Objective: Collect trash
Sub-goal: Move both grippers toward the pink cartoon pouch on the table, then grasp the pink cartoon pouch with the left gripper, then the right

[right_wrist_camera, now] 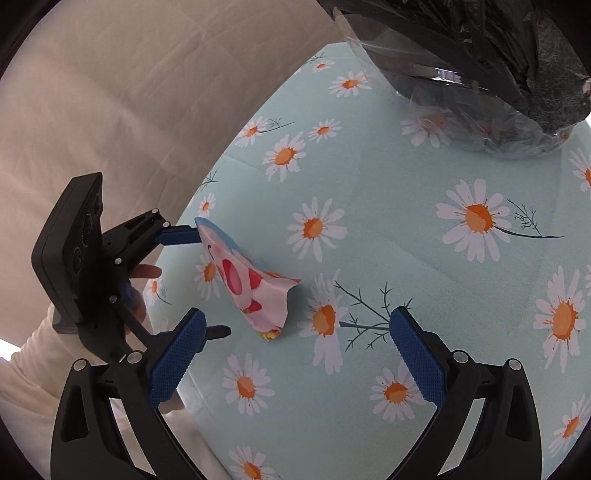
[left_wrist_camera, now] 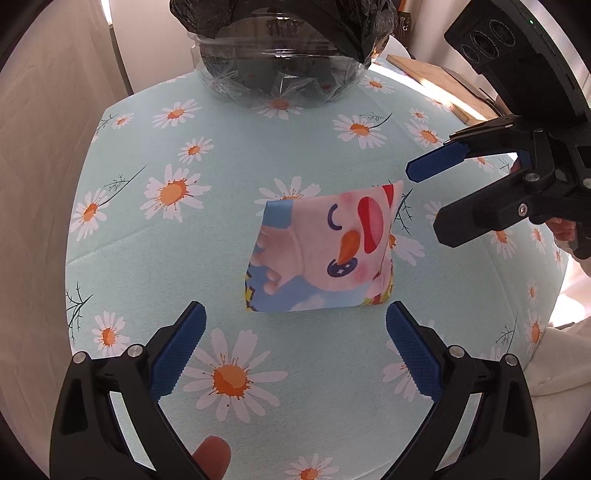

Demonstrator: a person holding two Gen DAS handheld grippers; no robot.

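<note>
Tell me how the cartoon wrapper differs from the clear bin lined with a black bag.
The cartoon wrapper is opaque, pink and blue; the clear bin is see-through with a black bag as liner. The wrapper is a small, creased, tented sheet; the bin is a larger, rounded, upright container. Both rest on the daisy tablecloth, apart.

The surface (left_wrist_camera: 229, 229) is covered by a pale blue cloth printed with white, orange-centred daisies and thin dark sprigs, with a fold crease running across it. Beside it, on the left, lies cream quilted bedding (right_wrist_camera: 122, 85) stitched in broad squares, softly lit. Past the far right edge, a wooden board (left_wrist_camera: 428, 75) catches a strip of bright sunlight, and more pale fabric (left_wrist_camera: 561, 354) shows at the right.
</note>
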